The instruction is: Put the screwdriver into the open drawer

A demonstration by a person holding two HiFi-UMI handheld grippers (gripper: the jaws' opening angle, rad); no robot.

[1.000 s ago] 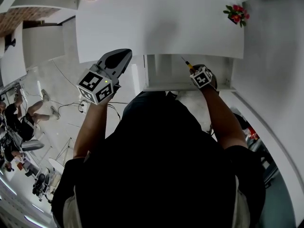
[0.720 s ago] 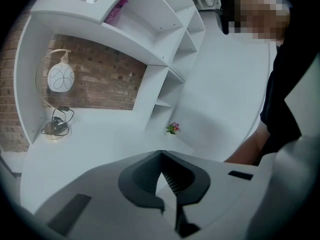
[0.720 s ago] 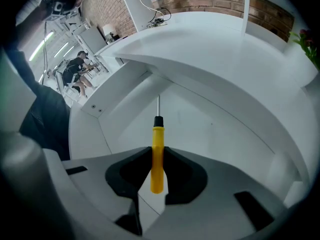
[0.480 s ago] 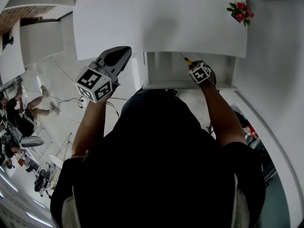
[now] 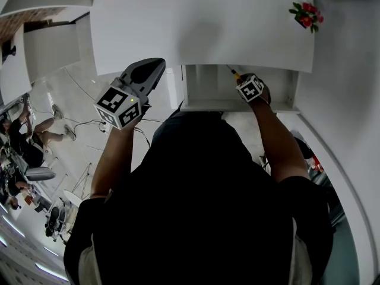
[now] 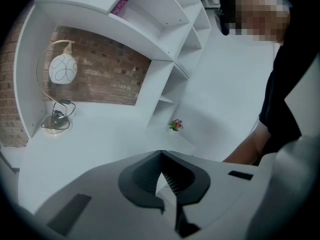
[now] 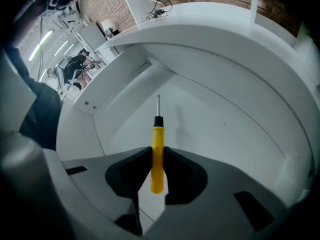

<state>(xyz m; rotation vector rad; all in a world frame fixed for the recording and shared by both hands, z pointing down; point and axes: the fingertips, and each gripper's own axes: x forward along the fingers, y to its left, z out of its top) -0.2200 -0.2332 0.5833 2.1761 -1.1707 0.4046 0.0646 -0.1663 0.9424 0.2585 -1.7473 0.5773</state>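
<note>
One claw, the right claw [image 7: 158, 154], clamps the screwdriver [image 7: 157, 134] by its yellow handle, shaft pointing ahead over the open drawer [image 7: 235, 134] at the bench [image 5: 202, 28] front edge; the left claw [image 6: 161, 156], pinched empty, hangs well apart.

clearance | we found the drawer [image 7: 225, 129] floor bare ahead of the screwdriver [image 7: 158, 131] clamped in the right gripper [image 7: 158, 156] | its white walls hemmed the sides | we saw the table [image 5: 202, 28] edge overhang the drawer's rear | entry from above stood open at the front | the left gripper [image 5: 155, 69] hung well left, outside the drawer
</note>
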